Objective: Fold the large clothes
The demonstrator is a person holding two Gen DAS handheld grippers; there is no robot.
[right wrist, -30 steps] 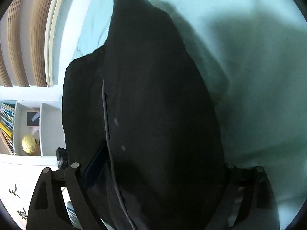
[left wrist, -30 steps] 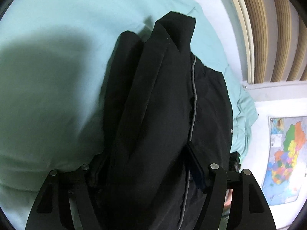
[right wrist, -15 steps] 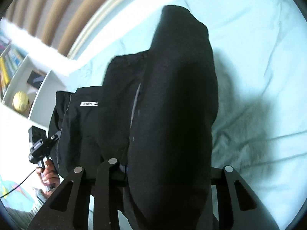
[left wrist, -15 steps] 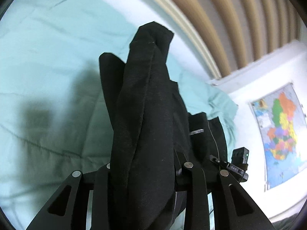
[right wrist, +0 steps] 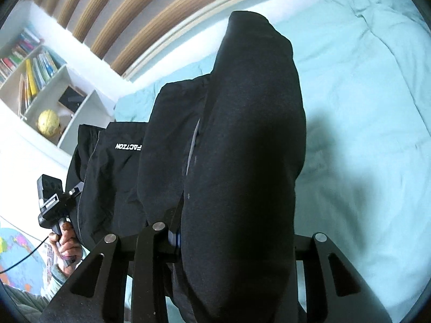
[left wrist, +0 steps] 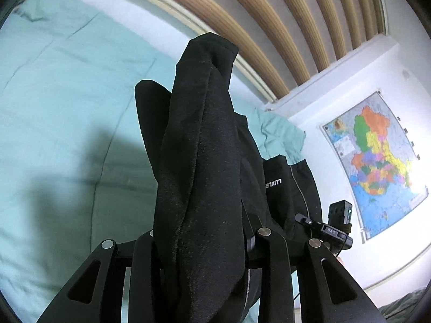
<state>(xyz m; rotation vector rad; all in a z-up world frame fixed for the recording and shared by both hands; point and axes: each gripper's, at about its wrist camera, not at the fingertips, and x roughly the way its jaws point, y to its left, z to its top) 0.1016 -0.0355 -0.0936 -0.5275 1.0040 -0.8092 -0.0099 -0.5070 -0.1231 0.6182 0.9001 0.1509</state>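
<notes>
A large black garment (left wrist: 199,167) with grey piping and white lettering hangs from both grippers above a light green bed (left wrist: 54,107). My left gripper (left wrist: 202,239) is shut on a bunched fold of it. My right gripper (right wrist: 229,237) is shut on another thick fold of the garment (right wrist: 242,134). The cloth drapes over the fingers and hides the fingertips in both views. The right gripper shows in the left wrist view (left wrist: 334,228), and the left one shows in the right wrist view (right wrist: 51,204), held by a hand.
The green bedcover (right wrist: 363,134) fills the area below the garment. A slatted wooden headboard (left wrist: 282,27) runs behind the bed. A coloured map (left wrist: 377,161) hangs on the white wall. A white shelf (right wrist: 40,86) holds books and a yellow globe.
Both grippers have lifted and tilted up with the garment; the views swung from looking down on the bed toward the headboard and walls. The jaws closed tighter on the folds.
</notes>
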